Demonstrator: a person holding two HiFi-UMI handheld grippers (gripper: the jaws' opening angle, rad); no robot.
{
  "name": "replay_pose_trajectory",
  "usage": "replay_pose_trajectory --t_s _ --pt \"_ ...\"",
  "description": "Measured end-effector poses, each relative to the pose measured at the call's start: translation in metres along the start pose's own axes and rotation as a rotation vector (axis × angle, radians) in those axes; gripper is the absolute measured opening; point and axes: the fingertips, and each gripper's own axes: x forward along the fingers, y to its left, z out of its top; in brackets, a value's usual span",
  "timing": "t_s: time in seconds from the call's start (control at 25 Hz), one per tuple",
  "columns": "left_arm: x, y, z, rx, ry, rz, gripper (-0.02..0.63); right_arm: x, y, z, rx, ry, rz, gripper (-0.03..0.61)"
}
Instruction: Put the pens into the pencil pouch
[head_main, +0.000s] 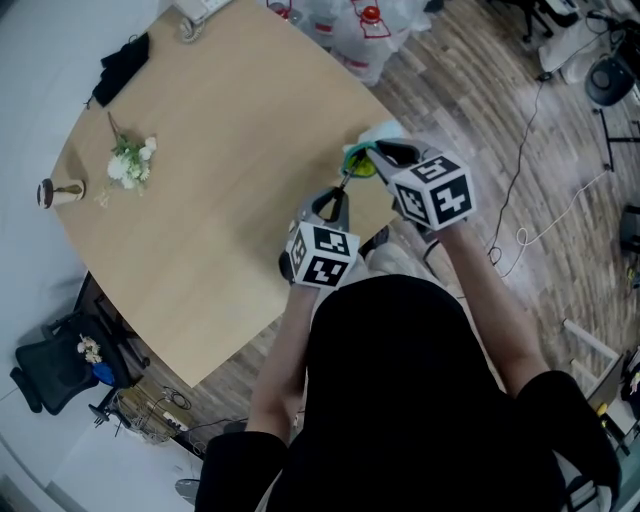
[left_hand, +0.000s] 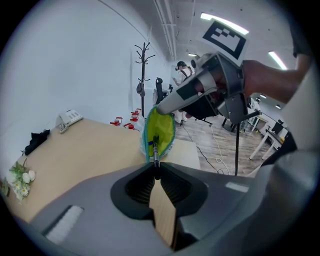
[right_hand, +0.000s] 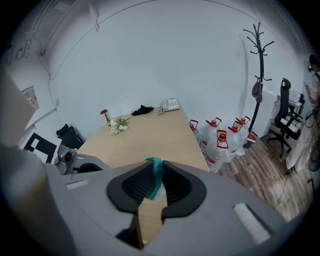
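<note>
Pen (left_hand: 155, 156) pinched between left gripper (left_hand: 156, 174) jaws, tip just ahead at open mouth of pencil pouch (left_hand: 161, 127). Right gripper (right_hand: 156, 169) jaws clamp pouch's teal rim between pads, above table (head_main: 220, 210) edge.

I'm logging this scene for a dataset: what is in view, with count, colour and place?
table: one, light wood, in front of the person
pencil pouch: one, teal, yellow-green inside, held open above the table's edge
pen: one, dark, pointing into the pouch
flowers: one bunch, white, on the table
ornament: one, brown, table's left edge
cloth: one, black, table's far edge
telephone: one, white, table's far end
water bottles: several, clear, red caps, floor beside table
coat rack: one, black, by the wall
left gripper: one, grey, shut on the pen
right gripper: one, grey, shut on the pencil pouch
</note>
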Motion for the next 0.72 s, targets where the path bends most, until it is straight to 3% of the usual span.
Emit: replay_pose_trajectory --t_s 0.72 --pt "0.027 -0.007 0.035 0.017 -0.066 -0.047 0.031 -0.006 -0.003 -0.004 0.013 0.002 -0.014 0.06"
